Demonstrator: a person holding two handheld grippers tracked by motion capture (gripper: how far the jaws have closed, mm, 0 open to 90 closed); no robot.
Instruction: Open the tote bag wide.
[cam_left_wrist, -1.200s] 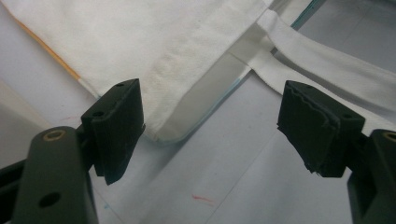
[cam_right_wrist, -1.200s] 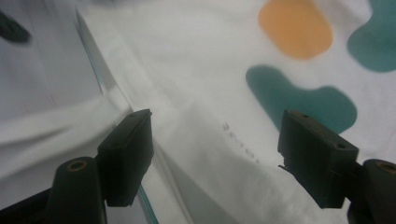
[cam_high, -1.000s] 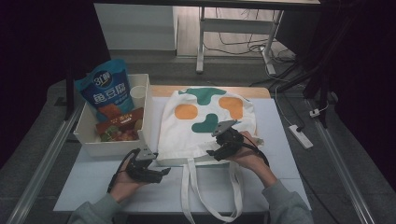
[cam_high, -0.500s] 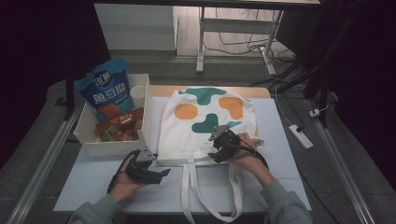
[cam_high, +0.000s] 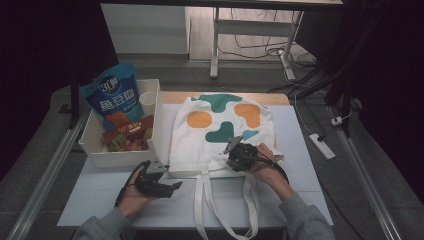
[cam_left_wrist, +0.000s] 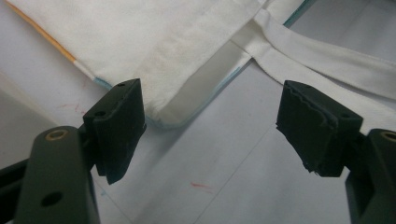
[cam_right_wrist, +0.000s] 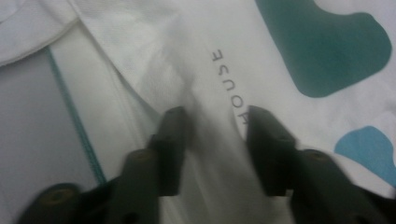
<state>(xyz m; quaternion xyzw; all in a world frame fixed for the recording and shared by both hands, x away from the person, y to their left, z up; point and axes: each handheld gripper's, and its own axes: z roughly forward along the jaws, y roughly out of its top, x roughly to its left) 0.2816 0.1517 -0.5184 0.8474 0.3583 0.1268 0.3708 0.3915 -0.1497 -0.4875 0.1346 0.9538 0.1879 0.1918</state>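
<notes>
A white tote bag (cam_high: 220, 125) with green, orange and blue blobs lies flat on the table, its straps (cam_high: 201, 200) trailing toward the person. My left gripper (cam_high: 167, 186) rests open just off the bag's near-left corner. In the left gripper view that corner (cam_left_wrist: 163, 42) lies ahead between the wide-apart jaws of the left gripper (cam_left_wrist: 210, 107), and a strap (cam_left_wrist: 327, 60) runs off to the right. My right gripper (cam_high: 232, 152) sits on the bag near its mouth. In the right gripper view the right gripper (cam_right_wrist: 217, 123) has its jaws narrowed either side of a raised fold of fabric (cam_right_wrist: 154, 51) by printed letters.
A white box (cam_high: 156, 117) at the back left holds a blue snack bag (cam_high: 117, 95), a red packet (cam_high: 127, 134) and a white cup (cam_high: 147, 98). A power strip (cam_high: 320, 145) lies beyond the table's right edge. Bare table surface (cam_high: 100, 200) lies around the left hand.
My right gripper has slid a little toward the bag's mouth edge and lowered onto the fabric. The left gripper has hardly moved.
</notes>
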